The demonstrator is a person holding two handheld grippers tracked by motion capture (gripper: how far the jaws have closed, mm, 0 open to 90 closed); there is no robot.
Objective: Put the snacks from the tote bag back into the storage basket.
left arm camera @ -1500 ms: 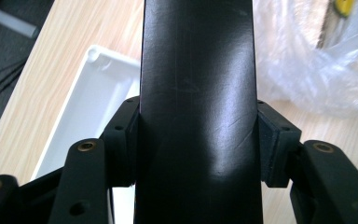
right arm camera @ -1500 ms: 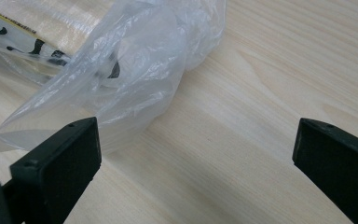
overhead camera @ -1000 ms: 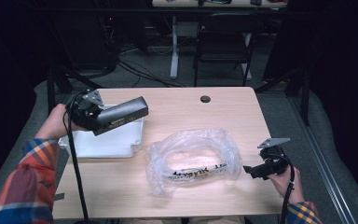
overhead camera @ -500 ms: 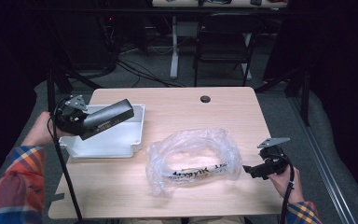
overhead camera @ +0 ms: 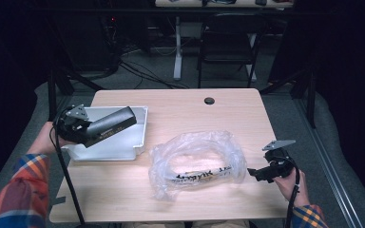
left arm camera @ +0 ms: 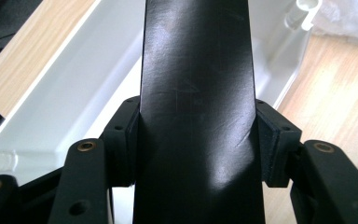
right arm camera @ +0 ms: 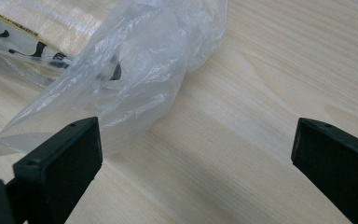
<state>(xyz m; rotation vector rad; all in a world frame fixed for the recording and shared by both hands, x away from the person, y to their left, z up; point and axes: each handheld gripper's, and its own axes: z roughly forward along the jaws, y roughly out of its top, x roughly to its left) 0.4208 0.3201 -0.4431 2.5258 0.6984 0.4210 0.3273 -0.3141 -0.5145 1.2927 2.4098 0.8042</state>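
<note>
My left gripper (overhead camera: 92, 132) is shut on a long black box (overhead camera: 110, 125), held slanted over the white tray (overhead camera: 140, 135) at the table's left. In the left gripper view the black box (left arm camera: 196, 93) sits clamped between both pads (left arm camera: 123, 140), with the tray wall (left arm camera: 279, 60) behind it. A crumpled clear plastic bag (overhead camera: 197, 161) with printed lettering lies mid-table. My right gripper (overhead camera: 256, 173) rests open at the right, pointing at the bag. In the right gripper view its fingers (right arm camera: 60, 163) stand wide apart, with the bag's corner (right arm camera: 121, 84) just ahead of the left one.
A small dark round cap (overhead camera: 209, 100) sits in the wooden table (overhead camera: 247, 118) near its far edge. Behind the table stand a chair (overhead camera: 228, 47) and a desk leg (overhead camera: 177, 47) in a dark room with floor cables.
My left gripper has carried the black box left and down, lower over the white tray. The right gripper and the bag have stayed put.
</note>
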